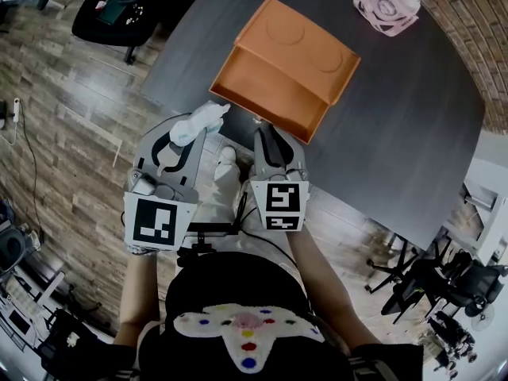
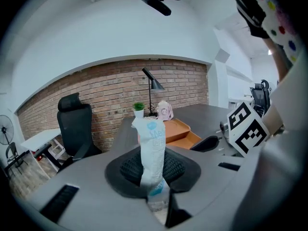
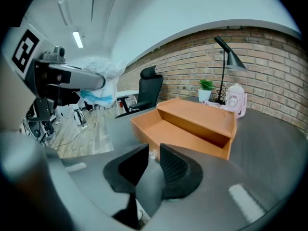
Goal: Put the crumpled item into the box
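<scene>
A crumpled white plastic wrapper with blue print (image 1: 200, 121) (image 2: 152, 150) is pinched upright between the pads of my left gripper (image 1: 190, 133) (image 2: 153, 177). It hangs over the floor just off the table's edge, close to the near left corner of the open orange box (image 1: 286, 66) (image 2: 177, 129) (image 3: 192, 121). The right gripper view also shows the wrapper (image 3: 100, 83) at upper left. My right gripper (image 1: 274, 140) (image 3: 154, 153) sits just before the box's near wall, its jaws a narrow gap apart with nothing between them.
The box lies on a dark round table (image 1: 413, 133). At the table's far side stand a pink and white gadget (image 1: 386, 5) (image 3: 236, 102), a small potted plant (image 3: 206, 88) and a desk lamp (image 3: 230, 57). Office chairs (image 1: 111, 10) (image 1: 444, 288) stand on the wooden floor.
</scene>
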Demonstrator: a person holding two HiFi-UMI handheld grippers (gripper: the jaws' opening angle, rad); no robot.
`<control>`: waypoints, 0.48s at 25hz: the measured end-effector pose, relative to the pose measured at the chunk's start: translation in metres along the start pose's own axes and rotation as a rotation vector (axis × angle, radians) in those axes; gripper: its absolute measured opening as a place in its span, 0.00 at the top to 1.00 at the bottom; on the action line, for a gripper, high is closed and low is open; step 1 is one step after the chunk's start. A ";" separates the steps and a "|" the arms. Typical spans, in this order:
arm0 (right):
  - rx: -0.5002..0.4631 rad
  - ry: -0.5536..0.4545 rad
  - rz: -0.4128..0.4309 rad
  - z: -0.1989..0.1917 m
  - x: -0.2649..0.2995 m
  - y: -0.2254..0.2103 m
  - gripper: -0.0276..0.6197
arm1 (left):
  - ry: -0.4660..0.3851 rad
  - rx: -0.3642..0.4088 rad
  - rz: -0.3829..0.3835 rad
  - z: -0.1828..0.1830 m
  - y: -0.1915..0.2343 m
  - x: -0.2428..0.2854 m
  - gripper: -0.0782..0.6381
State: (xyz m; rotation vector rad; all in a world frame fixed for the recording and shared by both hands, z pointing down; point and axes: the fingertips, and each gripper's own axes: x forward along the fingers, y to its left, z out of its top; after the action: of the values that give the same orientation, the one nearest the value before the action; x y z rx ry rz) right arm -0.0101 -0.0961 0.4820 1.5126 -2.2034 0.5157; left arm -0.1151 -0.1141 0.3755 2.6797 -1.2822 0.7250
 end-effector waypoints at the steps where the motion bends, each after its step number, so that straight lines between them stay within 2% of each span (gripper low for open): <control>1: -0.005 -0.017 -0.005 0.006 -0.006 -0.003 0.84 | -0.008 -0.002 0.003 0.004 -0.002 -0.002 0.81; 6: -0.016 -0.113 -0.042 0.040 -0.037 -0.026 0.94 | -0.045 0.011 0.016 0.027 -0.009 -0.011 0.81; 12: -0.038 -0.187 -0.080 0.071 -0.071 -0.054 0.94 | -0.089 0.032 0.025 0.054 -0.020 -0.022 0.81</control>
State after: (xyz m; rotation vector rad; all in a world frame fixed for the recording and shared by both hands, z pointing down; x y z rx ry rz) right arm 0.0546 -0.0953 0.3881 1.6811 -2.2649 0.3175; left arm -0.0917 -0.1006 0.3208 2.7552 -1.3372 0.6405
